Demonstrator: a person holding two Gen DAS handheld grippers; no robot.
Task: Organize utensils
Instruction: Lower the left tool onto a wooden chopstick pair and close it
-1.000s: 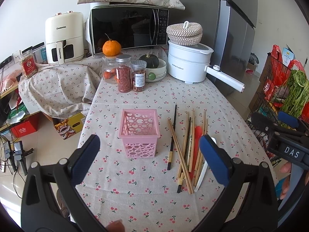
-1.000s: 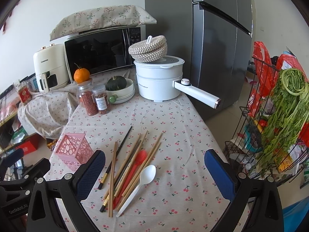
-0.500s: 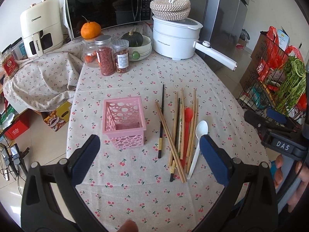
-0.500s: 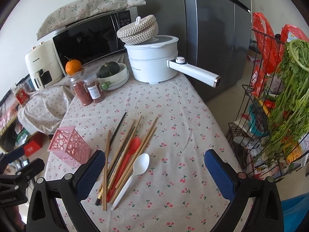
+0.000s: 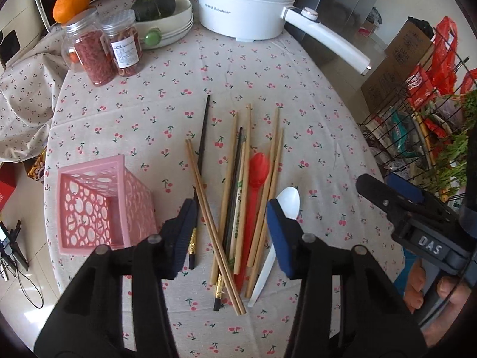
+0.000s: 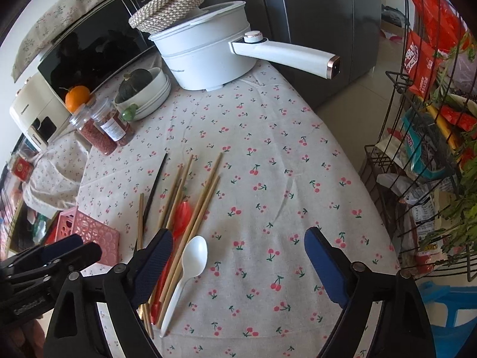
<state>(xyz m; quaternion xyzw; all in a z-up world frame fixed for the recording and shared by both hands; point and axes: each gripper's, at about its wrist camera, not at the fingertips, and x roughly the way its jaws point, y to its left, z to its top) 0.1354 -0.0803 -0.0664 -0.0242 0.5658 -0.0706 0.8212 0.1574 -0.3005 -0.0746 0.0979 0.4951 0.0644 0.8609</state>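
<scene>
Several wooden chopsticks (image 5: pixel 243 179), a black chopstick (image 5: pixel 202 146), a red spoon (image 5: pixel 257 169) and a white spoon (image 5: pixel 286 203) lie in a loose pile on the cherry-print tablecloth (image 5: pixel 313 137). A pink perforated basket (image 5: pixel 98 205) stands empty to their left. My left gripper (image 5: pixel 231 223) is open, low over the near end of the pile, its jaws either side of the chopsticks. My right gripper (image 6: pixel 238 256) is open above bare cloth, just right of the white spoon (image 6: pixel 190 265); the pile (image 6: pixel 196 203) and basket (image 6: pixel 89 229) show at its left.
A white electric pot (image 5: pixel 247 3) with a long handle, a bowl with a green squash (image 5: pixel 155 6), two spice jars (image 5: pixel 110 50) and an orange (image 5: pixel 71 4) stand at the back. A wire rack with vegetables and packets (image 6: pixel 432 149) stands right of the table.
My left gripper has come down and forward over the chopstick pile, and its jaws have narrowed. My right gripper has moved forward and lower over the table.
</scene>
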